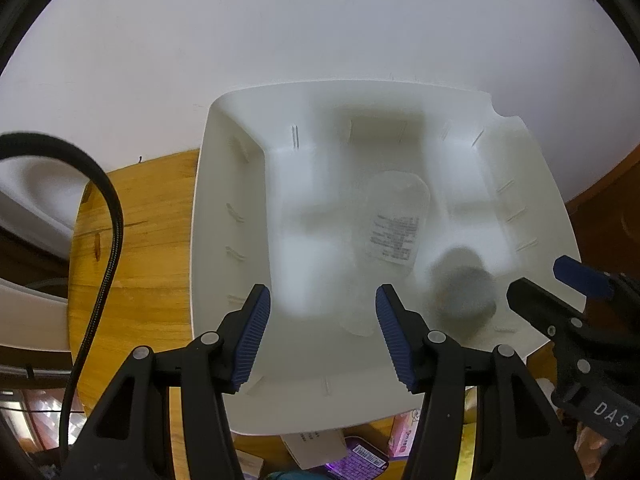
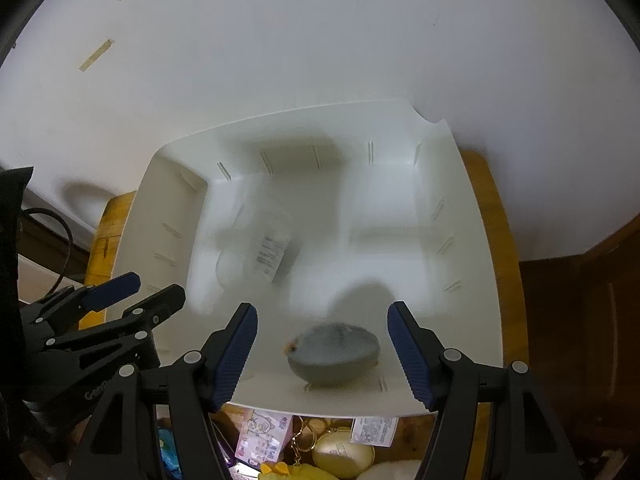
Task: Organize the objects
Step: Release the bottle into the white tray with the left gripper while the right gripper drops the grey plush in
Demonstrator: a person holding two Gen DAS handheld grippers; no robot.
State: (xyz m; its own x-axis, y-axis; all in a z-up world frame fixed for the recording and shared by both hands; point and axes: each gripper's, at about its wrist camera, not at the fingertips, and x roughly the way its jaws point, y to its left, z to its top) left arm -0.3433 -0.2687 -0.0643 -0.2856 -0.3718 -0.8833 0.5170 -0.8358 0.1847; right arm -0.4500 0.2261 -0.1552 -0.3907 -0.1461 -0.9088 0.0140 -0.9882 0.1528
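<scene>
**A:** Where's the stuff you're sorting, relative to your jaws?

**B:** Both of my grippers hang over the white bin (image 1: 224,208). My left gripper (image 1: 322,312) is released, nothing between its ribbed blue pads (image 1: 252,336). The clear packet (image 1: 394,220) lies flat on the bin floor just past the tips, at about one o'clock from that gap. My right gripper (image 2: 322,334) is spread too, pads touching nothing, and the grey pouch (image 2: 334,354) sits on the floor right between its fingers, toward six o'clock of the gap.

**A:** And how do the two things lie to each other?

**B:** From the right wrist, the packet (image 2: 266,248) is at eleven o'clock of the pouch, apart from it. From the left wrist, the pouch (image 1: 464,292) is at four o'clock of the packet, near the bin's right wall.

**A:** What are they made of?

**B:** The packet looks like thin see-through plastic, oblong with rounded ends, with a white printed label; the print is too blurred to read. The pouch is a rounded, dome-like lump, matte grey, with a small orange spot on its left edge. The bin is smooth moulded plastic, squarish with rounded corners, short slits along its walls and a notch in the far rim. It stands on a glossy yellow wooden table (image 1: 140,240).
</scene>
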